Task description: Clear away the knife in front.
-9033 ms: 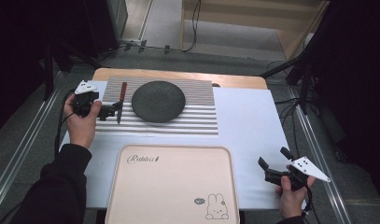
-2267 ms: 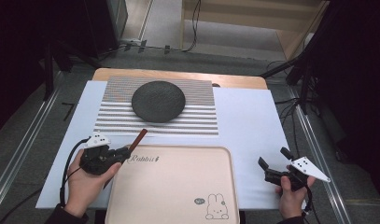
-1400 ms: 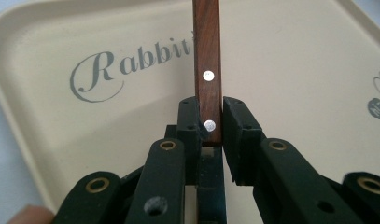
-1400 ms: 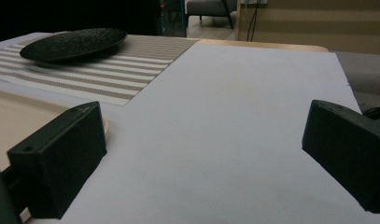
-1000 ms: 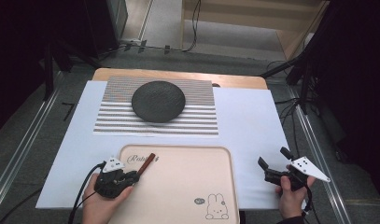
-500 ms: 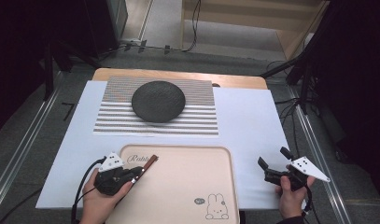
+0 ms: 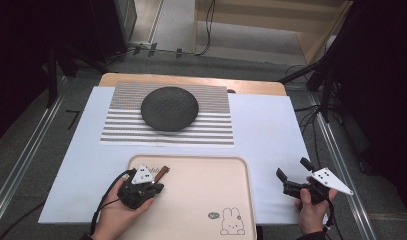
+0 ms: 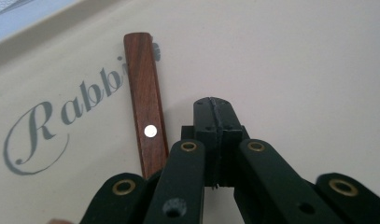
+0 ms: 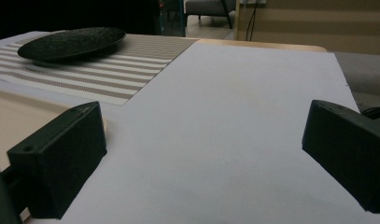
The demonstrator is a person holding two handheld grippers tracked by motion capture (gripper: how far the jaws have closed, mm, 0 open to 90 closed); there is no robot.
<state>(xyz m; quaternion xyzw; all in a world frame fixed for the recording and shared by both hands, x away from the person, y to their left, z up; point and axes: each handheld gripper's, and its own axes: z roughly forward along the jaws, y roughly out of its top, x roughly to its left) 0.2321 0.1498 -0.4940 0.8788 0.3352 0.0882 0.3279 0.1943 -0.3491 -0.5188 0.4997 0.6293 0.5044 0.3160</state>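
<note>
A knife with a brown wooden handle (image 8: 144,100) lies on the beige rabbit tray (image 7: 206,195), near the tray's far left corner (image 7: 162,172). My left gripper (image 8: 211,106) sits low over the tray (image 8: 295,70) just right of that handle, jaws pressed together with nothing visible between them. The handle's near end runs under the gripper's left linkage. In the high view the left gripper (image 7: 156,186) is at the tray's left side. My right gripper (image 7: 292,168) rests open on the white sheet right of the tray, jaws wide apart (image 9: 206,154) and empty.
A black plate (image 7: 169,108) stands on a striped placemat (image 7: 121,131) at the back of the table, also seen far off as the plate (image 9: 71,43). A white sheet (image 7: 271,130) covers the tabletop. Cables and dark stands surround the table.
The left hand carried the knife from beside the placemat down to the tray. In the last half second the gripper slid right over the handle, which stayed put. The right gripper has not moved.
</note>
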